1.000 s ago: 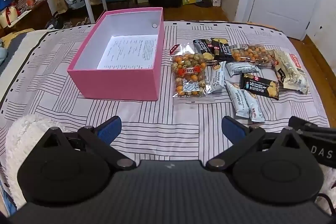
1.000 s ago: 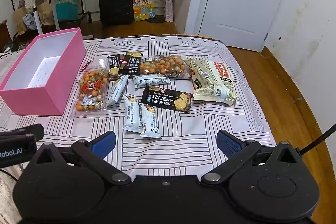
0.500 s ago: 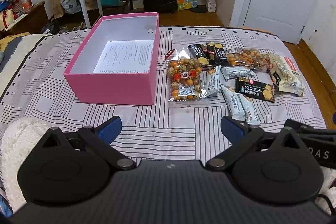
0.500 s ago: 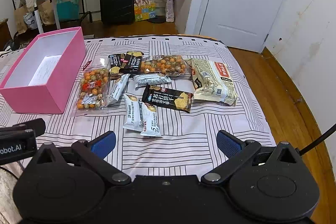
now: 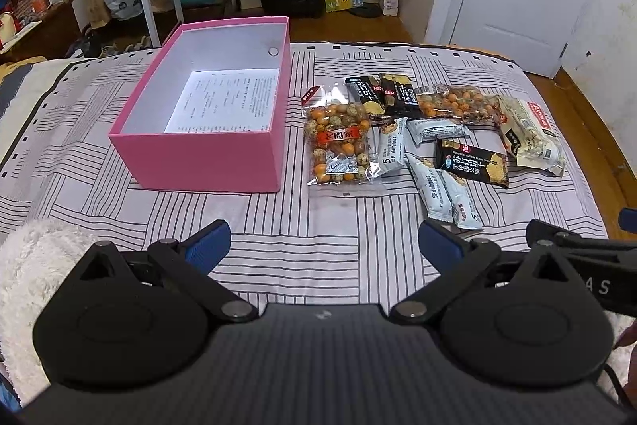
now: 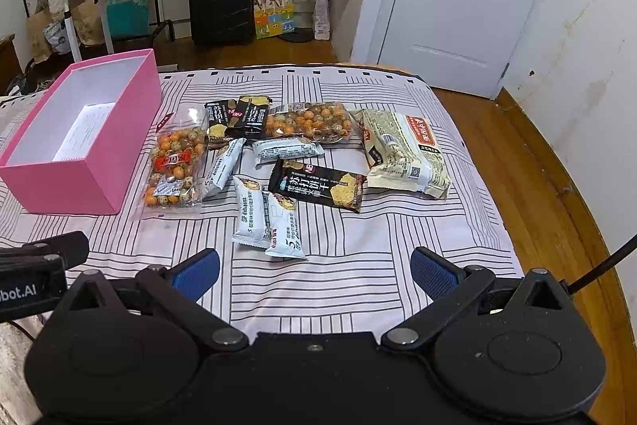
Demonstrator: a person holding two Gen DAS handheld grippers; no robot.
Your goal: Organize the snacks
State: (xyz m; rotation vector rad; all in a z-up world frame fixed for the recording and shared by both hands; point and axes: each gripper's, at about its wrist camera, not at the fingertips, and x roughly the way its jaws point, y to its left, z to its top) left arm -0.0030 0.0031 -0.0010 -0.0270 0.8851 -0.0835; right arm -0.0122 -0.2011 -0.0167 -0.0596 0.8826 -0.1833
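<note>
One pink box (image 5: 207,154); two clear bags of coated nuts (image 6: 175,162); four pale-blue bars (image 6: 251,212); three black cracker packs (image 6: 318,184); one beige packet (image 6: 404,152).

light: even, bright, indoor | shadows: soft | focus: sharp | edges: fisheye curvature, dark corners | glare: none

We see a pink box (image 5: 207,150) with white inner walls and a white printed sheet (image 5: 227,100) on its floor. The bedspread (image 5: 318,226) is pale lilac-grey with black line blocks. Near the box, a clear bag (image 5: 338,142) shows orange and speckled nuts under a red label. Pale blue-grey bars (image 6: 264,218) lie beside a black cracker pack (image 6: 318,184) with white lettering. The cream bag (image 6: 404,154) carries a red label. Our grippers' fingers (image 6: 195,271) are blue on black bodies.
</note>
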